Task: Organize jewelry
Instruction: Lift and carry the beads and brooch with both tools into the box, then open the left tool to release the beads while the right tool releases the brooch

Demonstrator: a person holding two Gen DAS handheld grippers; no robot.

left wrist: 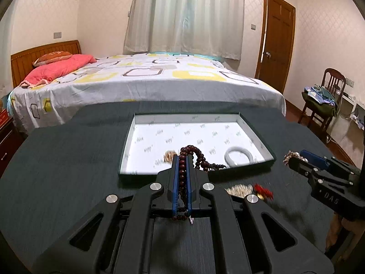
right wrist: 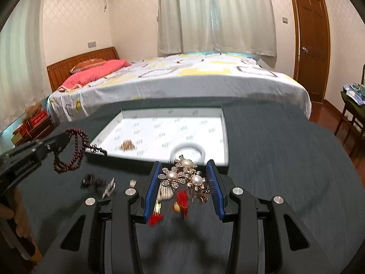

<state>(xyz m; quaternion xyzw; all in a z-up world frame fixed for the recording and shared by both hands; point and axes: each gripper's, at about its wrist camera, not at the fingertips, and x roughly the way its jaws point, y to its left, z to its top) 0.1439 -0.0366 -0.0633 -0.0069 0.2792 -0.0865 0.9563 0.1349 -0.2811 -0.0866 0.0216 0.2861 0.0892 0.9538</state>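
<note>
The left tongs [left wrist: 181,159] are clamped together on a dark red wooden bead string [left wrist: 183,173], whose loops hang off the tips just over the near rim of the shallow rectangular tray with a white printed lining [left wrist: 127,146]. The right tongs [right wrist: 184,178] grip a gold brooch with 3 pearls and small clear stones [right wrist: 182,177] between their blue pads [right wrist: 152,187], above the dark grey counter [right wrist: 285,159] just short of the tray's near right corner.

Inside the tray, a white ring bangle [left wrist: 238,157] lies near the near right corner and a small gold piece [left wrist: 169,155] near the near edge, left of middle; the far half of the lining is bare. The tray sits towards the counter's far edge.

On the counter in front of the tray's near edge lie loose items: a red tassel piece [right wrist: 182,199], a pale gold comb-like piece [right wrist: 164,193], a dark beaded piece [right wrist: 92,181] and small silver pieces [right wrist: 109,186], all blurred. The counter to the right of the tray is open to its right edge, and the strip to the left of the tray is open too. A bed with a patterned white, yellow and grey cover [left wrist: 146,77] stands close behind the far edge
</note>
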